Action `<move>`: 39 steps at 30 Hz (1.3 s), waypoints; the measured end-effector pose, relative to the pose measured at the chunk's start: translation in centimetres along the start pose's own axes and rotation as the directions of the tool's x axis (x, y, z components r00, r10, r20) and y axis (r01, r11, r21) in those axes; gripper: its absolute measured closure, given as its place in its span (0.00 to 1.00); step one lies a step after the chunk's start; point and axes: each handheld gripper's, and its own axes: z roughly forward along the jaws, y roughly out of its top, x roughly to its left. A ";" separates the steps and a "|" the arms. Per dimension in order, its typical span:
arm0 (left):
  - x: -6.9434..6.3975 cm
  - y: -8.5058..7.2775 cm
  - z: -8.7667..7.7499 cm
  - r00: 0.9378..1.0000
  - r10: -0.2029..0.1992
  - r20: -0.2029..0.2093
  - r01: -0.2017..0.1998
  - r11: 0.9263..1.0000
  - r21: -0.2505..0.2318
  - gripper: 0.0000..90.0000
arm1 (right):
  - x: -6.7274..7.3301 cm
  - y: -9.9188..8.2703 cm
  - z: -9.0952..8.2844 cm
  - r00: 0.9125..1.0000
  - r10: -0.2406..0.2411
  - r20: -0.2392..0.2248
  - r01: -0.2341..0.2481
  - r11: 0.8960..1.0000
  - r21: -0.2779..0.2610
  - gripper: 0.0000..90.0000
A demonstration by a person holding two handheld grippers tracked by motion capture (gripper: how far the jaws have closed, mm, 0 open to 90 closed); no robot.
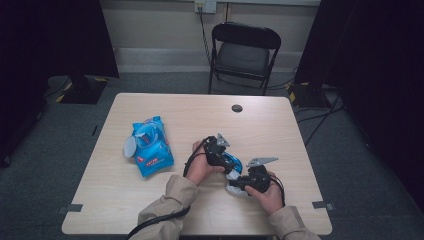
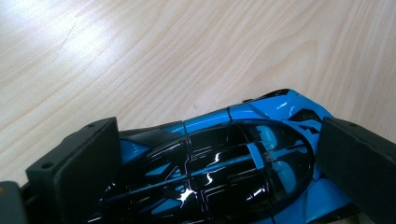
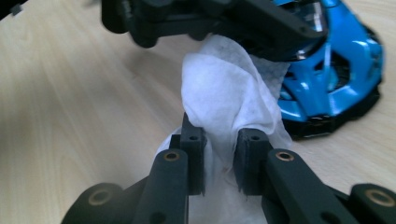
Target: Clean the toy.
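The left hand-held gripper point(image 1: 224, 159) is clamped on a blue toy car point(image 2: 219, 158); in the left gripper view the jaws stand wide, one against each end of the car's glossy black-and-blue body. The car sits on the light wood surface point(image 1: 280, 130), right of centre and near the person's edge.

The right hand-held gripper point(image 3: 219, 161) is drawn narrow and pinches a white wipe point(image 3: 224, 100). The right gripper view shows the cloth bunched between the pads and rising in a fold that touches the car's blue flank just beside the left gripper's jaw (contact point partly hidden by that jaw). In the high view the right gripper point(image 1: 245, 183) lies just beside the left one, the wipe point(image 1: 233, 176) between them.

A blue wipe packet point(image 1: 152, 146) lies flat on the surface well to the left of both hands. A black folding chair point(image 1: 243, 55) stands beyond the far edge.
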 end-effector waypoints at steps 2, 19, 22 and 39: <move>0.0 -0.1 0.0 1.000 0.000 0.001 0.000 1.000 -0.010 0.00 | 0.1 0.0 -0.1 1.000 0.004 -0.017 -0.004 1.000 0.010 0.84; 0.0 -0.1 0.0 1.000 0.002 0.001 -0.002 1.000 -0.009 0.00 | -3.6 1.6 -5.2 0.988 0.071 0.134 -0.060 0.994 -0.089 0.83; 0.0 -0.1 0.0 1.000 0.002 0.000 -0.002 1.000 -0.010 0.00 | -4.6 2.6 -5.3 0.980 0.070 0.187 -0.054 0.995 -0.087 0.83; -0.2 -0.2 0.0 1.000 0.003 0.002 -0.003 1.000 -0.022 0.00 | -7.4 7.6 -0.6 0.954 0.074 0.290 -0.058 0.996 -0.065 0.81</move>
